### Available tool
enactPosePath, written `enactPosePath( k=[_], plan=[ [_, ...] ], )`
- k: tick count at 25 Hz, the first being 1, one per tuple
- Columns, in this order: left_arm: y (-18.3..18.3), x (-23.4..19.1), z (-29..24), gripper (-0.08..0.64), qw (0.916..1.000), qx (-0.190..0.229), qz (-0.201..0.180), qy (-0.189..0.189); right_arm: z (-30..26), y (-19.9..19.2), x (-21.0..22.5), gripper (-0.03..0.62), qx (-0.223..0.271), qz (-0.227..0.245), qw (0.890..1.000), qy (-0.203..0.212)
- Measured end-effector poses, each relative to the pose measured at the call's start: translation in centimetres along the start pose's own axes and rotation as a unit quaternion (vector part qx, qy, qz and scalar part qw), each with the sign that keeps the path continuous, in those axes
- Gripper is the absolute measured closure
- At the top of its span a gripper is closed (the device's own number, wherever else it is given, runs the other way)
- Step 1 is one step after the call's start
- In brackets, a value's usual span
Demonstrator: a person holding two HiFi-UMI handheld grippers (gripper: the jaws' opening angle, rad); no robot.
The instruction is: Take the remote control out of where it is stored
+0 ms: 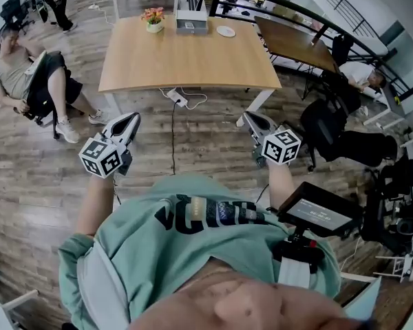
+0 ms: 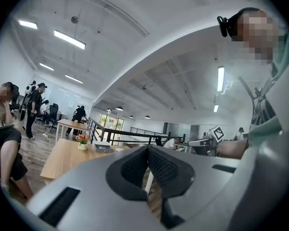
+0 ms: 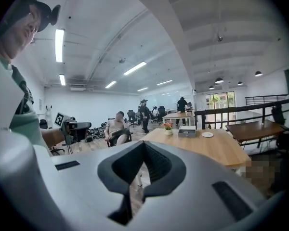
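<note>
Your left hand-held gripper (image 1: 132, 119): jaws closed, empty.
Your right hand-held gripper (image 1: 249, 117): jaws closed, empty.
Grey box (image 1: 191, 22): surface's (image 1: 186, 64) far edge; contents unclear.

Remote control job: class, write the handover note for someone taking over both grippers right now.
Left gripper: shut, empty.
Right gripper: shut, empty.
Things: a grey box sits at the far end of the wooden table, beside a flower pot. The remote cannot be made out from here.
Done: nothing.
Left: get to the table, find the remote, open a gripper and lift it out.
</note>
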State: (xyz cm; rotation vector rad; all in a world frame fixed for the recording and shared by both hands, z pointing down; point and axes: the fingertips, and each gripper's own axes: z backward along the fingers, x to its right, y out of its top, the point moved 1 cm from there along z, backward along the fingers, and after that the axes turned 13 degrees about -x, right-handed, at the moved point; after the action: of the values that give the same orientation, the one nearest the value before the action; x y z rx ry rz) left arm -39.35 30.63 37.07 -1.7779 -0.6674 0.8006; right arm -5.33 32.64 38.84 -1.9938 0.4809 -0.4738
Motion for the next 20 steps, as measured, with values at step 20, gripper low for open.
enactPosePath(
  k=[20],
  plan=[
    [2.7, -2.7, -12.4, 0.558, 0.9929, 0.018, 0.034, 0.113, -9.0, 5.7, 18.0, 0.588, 0.009, 0.027, 0.995, 0.093]
  ],
)
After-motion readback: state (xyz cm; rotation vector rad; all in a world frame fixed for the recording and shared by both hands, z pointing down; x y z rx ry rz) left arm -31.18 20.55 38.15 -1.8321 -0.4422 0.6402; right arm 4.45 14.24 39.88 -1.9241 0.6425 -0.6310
